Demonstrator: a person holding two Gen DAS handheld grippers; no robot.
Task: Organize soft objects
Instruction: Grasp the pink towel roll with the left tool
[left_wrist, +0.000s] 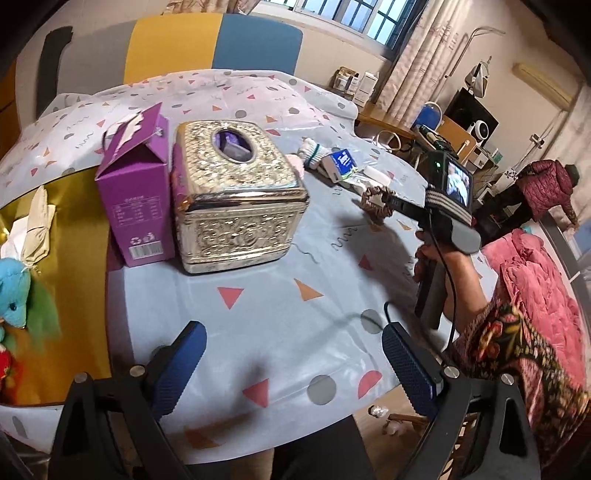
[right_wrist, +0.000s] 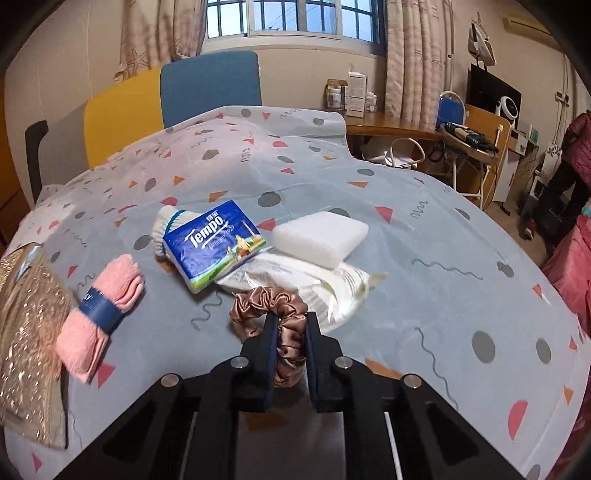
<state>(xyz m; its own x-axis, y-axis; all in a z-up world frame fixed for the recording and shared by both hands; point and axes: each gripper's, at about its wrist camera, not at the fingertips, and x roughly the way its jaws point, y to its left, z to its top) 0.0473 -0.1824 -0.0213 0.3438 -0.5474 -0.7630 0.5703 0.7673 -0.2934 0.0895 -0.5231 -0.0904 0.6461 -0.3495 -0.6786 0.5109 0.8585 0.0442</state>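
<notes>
My right gripper (right_wrist: 291, 325) is shut on a brown satin scrunchie (right_wrist: 269, 301) that lies on the patterned tablecloth (right_wrist: 406, 295). Just beyond it lie a white plastic pack (right_wrist: 332, 284), a white sponge (right_wrist: 320, 236), a blue Tempo tissue pack (right_wrist: 212, 243), a white sock (right_wrist: 166, 225) and a pink rolled sock (right_wrist: 99, 310). In the left wrist view the right gripper (left_wrist: 384, 201) holds the scrunchie (left_wrist: 373, 205) at the right. My left gripper (left_wrist: 291, 362) hangs open over bare cloth near the table's front edge, nothing between its blue pads (left_wrist: 181, 365).
An ornate silver tissue box (left_wrist: 236, 195) and an open purple carton (left_wrist: 136, 192) stand mid-table. Plush toys (left_wrist: 14, 295) and a tissue lie on a gold surface at left. A person's hand and floral sleeve (left_wrist: 517, 354) are at right. Coloured chairs stand behind the table.
</notes>
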